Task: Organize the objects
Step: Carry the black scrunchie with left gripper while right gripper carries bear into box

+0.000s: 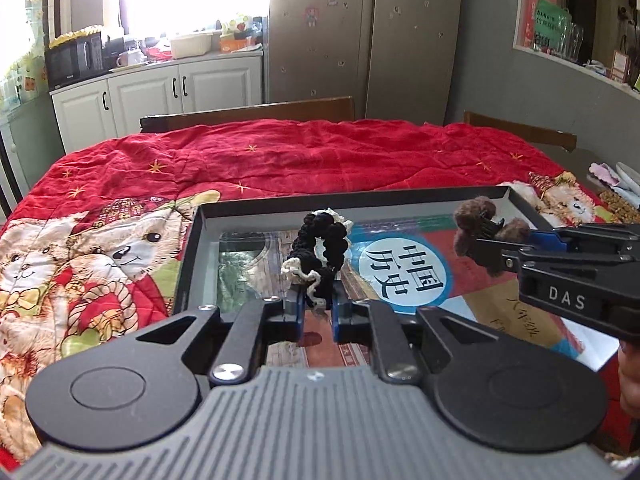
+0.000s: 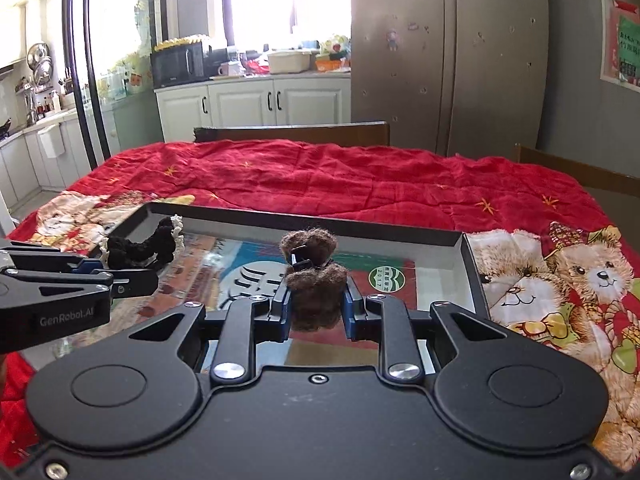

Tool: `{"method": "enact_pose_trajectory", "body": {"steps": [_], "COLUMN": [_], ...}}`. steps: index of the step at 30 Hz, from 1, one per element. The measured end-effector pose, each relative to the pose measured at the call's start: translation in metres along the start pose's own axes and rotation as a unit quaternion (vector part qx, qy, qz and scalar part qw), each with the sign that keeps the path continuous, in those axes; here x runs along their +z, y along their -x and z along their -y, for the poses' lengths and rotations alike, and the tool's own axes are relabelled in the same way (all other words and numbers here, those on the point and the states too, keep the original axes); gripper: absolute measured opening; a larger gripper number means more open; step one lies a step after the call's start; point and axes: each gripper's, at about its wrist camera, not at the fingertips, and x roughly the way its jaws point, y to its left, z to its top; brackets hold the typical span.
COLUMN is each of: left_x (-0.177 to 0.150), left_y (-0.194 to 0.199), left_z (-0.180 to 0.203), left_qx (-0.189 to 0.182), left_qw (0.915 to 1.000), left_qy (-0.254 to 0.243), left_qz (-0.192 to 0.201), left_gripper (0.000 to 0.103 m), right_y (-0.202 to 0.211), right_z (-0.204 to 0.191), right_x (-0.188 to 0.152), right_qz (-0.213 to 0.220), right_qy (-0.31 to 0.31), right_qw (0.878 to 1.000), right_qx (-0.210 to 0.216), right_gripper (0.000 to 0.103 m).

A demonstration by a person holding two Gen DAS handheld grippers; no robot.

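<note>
We held a black crocheted scrunchie [image 1: 320, 252] with a cream edge clamped between the blue pads of our left hand-held gripper [image 1: 316, 312], its loop standing up above the fingertips over the near left part of a shallow dark box [image 1: 188, 264]. In our right hand-held gripper [image 2: 316, 308] we pinched a brown fuzzy hair clip [image 2: 314, 276], its furry body squeezed between the pads and a small black claw showing near its top; it hung over the middle of the same box. Seen from the left wrist, that gripper came in from the right edge, the clip at its tip above the box's right half, with part of a hand [image 1: 630, 376] behind it. A colourful book [image 1: 404, 280] with a white round label bearing dark characters lay flat inside the box, beneath both held things. The box sat on a red quilt [image 1: 280, 156] printed with teddy bears, which covered the worktop. Past the far edge stood wooden chair backs [image 1: 248, 114], then white cabinets [image 1: 160, 92] with a microwave [image 1: 74, 58] on top, and a tall steel refrigerator [image 1: 360, 32].
</note>
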Motion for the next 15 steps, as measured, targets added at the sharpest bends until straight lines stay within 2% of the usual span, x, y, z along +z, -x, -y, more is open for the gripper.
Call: {"method": "enact_pose_trajectory", "body": {"steps": [8, 15], "left_x": [0.001, 0.0], "left_y": [-0.015, -0.021], "left_z": [0.001, 0.002], "left_qx": [0.002, 0.003], "left_qw": [0.9999, 0.9998], "left_qy": [-0.003, -0.007], "left_qz": [-0.01, -0.017], "left_gripper": [0.015, 0.016], "right_y": [-0.014, -0.02], "right_z": [0.006, -0.001], "right_x": [0.001, 0.004], "right_qz": [-0.016, -0.036], "right_qy": [-0.008, 0.009], "right_qw": [1.0, 0.999], "right_qx": [0.008, -0.005], "right_gripper": [0.023, 0.023]}}
